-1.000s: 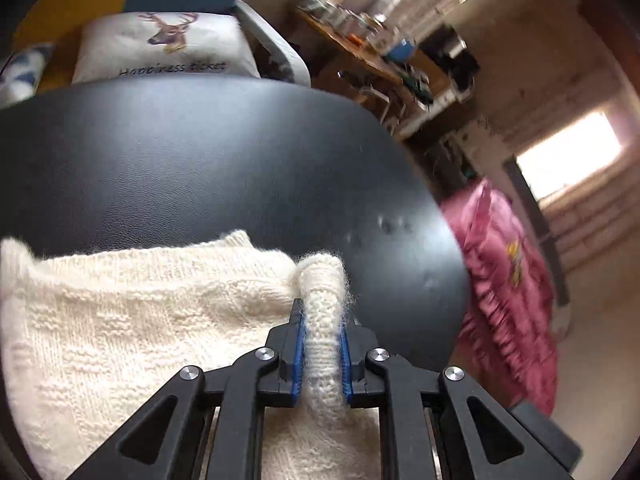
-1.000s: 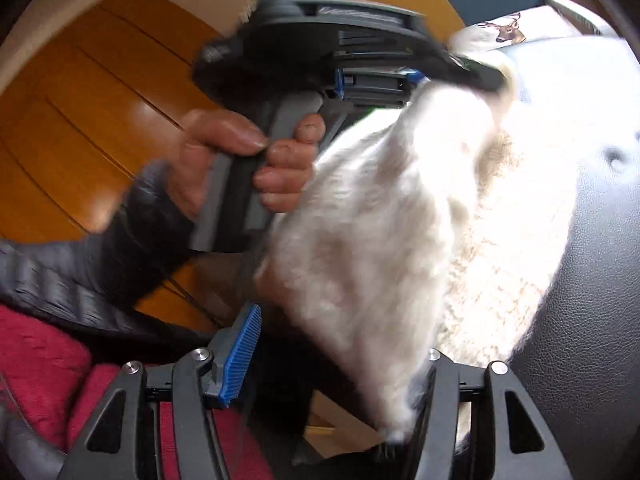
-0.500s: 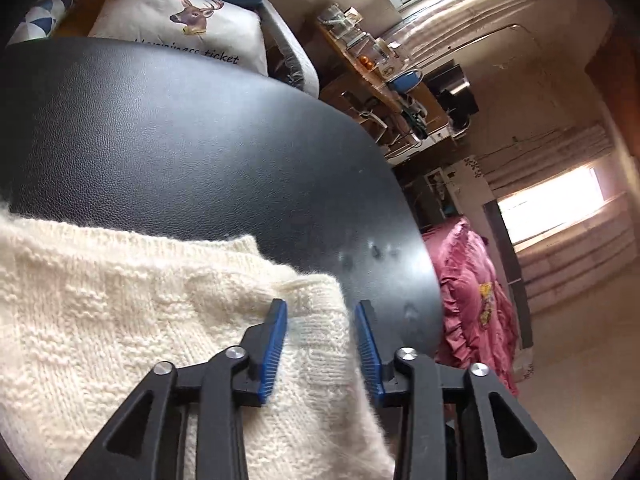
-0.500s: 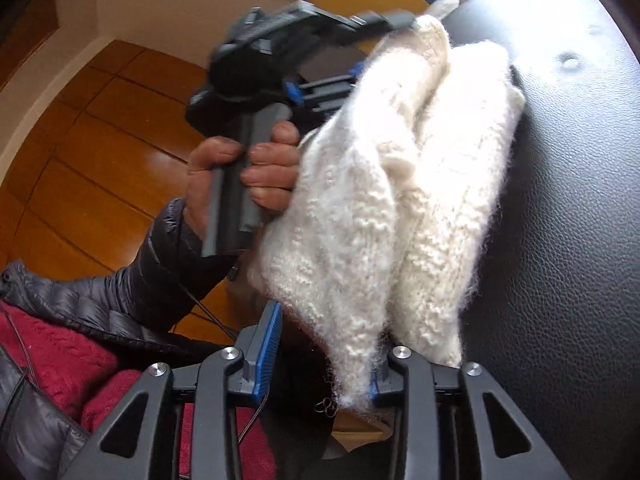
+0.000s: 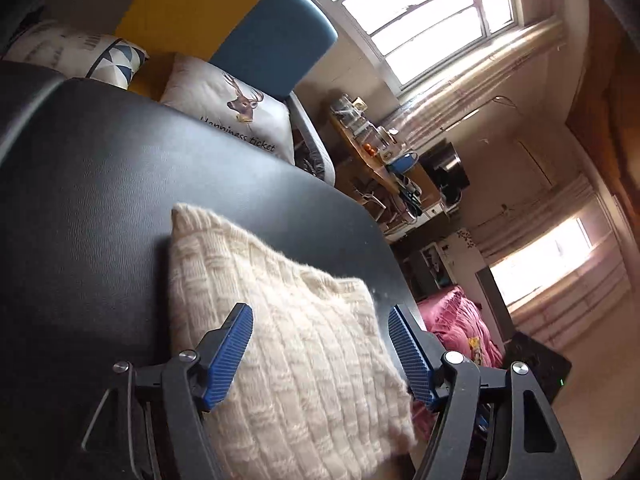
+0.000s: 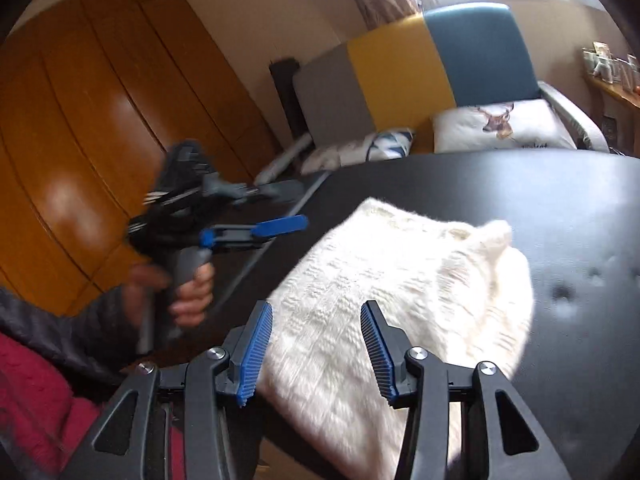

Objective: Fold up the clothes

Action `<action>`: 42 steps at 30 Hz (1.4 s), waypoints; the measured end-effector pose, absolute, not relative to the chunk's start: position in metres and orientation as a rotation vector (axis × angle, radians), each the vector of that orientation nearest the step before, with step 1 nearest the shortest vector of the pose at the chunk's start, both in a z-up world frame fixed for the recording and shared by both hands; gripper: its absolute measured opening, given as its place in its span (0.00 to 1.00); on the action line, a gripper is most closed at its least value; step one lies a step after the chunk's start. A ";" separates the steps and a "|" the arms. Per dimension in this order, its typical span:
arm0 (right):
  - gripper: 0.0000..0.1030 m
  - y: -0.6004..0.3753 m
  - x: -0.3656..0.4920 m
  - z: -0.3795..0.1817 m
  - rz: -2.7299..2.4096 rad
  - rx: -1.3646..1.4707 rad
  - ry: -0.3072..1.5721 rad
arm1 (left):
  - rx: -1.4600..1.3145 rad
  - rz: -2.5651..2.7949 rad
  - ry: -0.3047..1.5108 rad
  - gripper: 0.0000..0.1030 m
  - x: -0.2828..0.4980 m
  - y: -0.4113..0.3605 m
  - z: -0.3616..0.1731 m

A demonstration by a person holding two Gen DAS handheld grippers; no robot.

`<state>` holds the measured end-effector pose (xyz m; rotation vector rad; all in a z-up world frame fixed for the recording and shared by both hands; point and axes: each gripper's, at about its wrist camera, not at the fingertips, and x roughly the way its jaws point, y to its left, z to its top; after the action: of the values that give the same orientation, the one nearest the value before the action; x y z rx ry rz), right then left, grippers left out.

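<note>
1. Presently, a cream knitted sweater (image 5: 288,344) lies folded on the black desk (image 5: 100,208). In the left wrist view it fills the lower centre of the frame. In the right wrist view (image 6: 400,280) it sits at centre, reaching down to the bottom edge.
2. Left tongs (image 5: 320,354): jaws wide apart, holding nothing. The blue pads (image 5: 230,356) stand either side of the sweater's near end in the frame (whether they touch the knit cannot be told).
3. Right tongs (image 6: 316,350): jaws apart, empty. The sweater's near edge shows between and beyond the pads (image 6: 256,354) at lower centre.
4. In the right wrist view the left tongs appear again at centre left (image 6: 276,226), blurred, one blue pad pointing toward the sweater's far left corner and clear of it. A hand (image 6: 188,292) grips the grey handle; a dark quilted sleeve (image 6: 60,328) runs to the lower left edge, with red knitted fabric (image 6: 36,400) beneath it.
5. Sweater condition: compact rectangle, one rounded fold raised at its right side in the right wrist view.
6. Surroundings, left wrist view: a deer-print cushion (image 5: 232,116) at upper centre behind the desk, a yellow and blue headboard (image 5: 240,28) above it, a window (image 5: 420,12) at upper right, and pink bedding (image 5: 460,332) at lower right.
7. Surroundings, right wrist view: orange wooden wardrobe doors (image 6: 88,120) fill the left side.
</note>
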<state>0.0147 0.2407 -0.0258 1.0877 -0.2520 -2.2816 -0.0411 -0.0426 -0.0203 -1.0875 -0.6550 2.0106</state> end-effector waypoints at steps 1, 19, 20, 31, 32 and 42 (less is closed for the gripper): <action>0.46 0.250 0.010 -0.042 -2.317 1.161 -0.232 | -1.088 1.997 -0.621 0.69 -0.030 -0.040 -0.024; 0.42 0.285 0.011 -0.067 -2.326 1.118 -0.547 | -1.152 2.139 -0.575 0.72 -0.052 -0.073 -0.049; 0.42 0.280 0.007 -0.058 -2.340 1.095 -0.528 | -1.181 2.133 -0.620 0.72 -0.063 -0.079 -0.052; 0.43 0.212 -0.111 -0.022 -2.318 1.183 -0.232 | -1.228 2.183 -0.651 0.71 -0.103 -0.072 -0.063; 0.43 0.206 -0.124 -0.023 -2.278 1.202 -0.213 | -1.168 2.195 -0.619 0.71 -0.092 -0.074 -0.058; 0.42 0.124 -0.218 -0.105 -1.913 1.547 0.017 | -0.950 1.935 -0.261 0.77 -0.028 -0.016 -0.042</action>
<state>-0.2180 0.1241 -0.1048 1.5466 0.0170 -1.9128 -0.0281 -0.0159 -0.0425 -0.9502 -0.2609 1.9350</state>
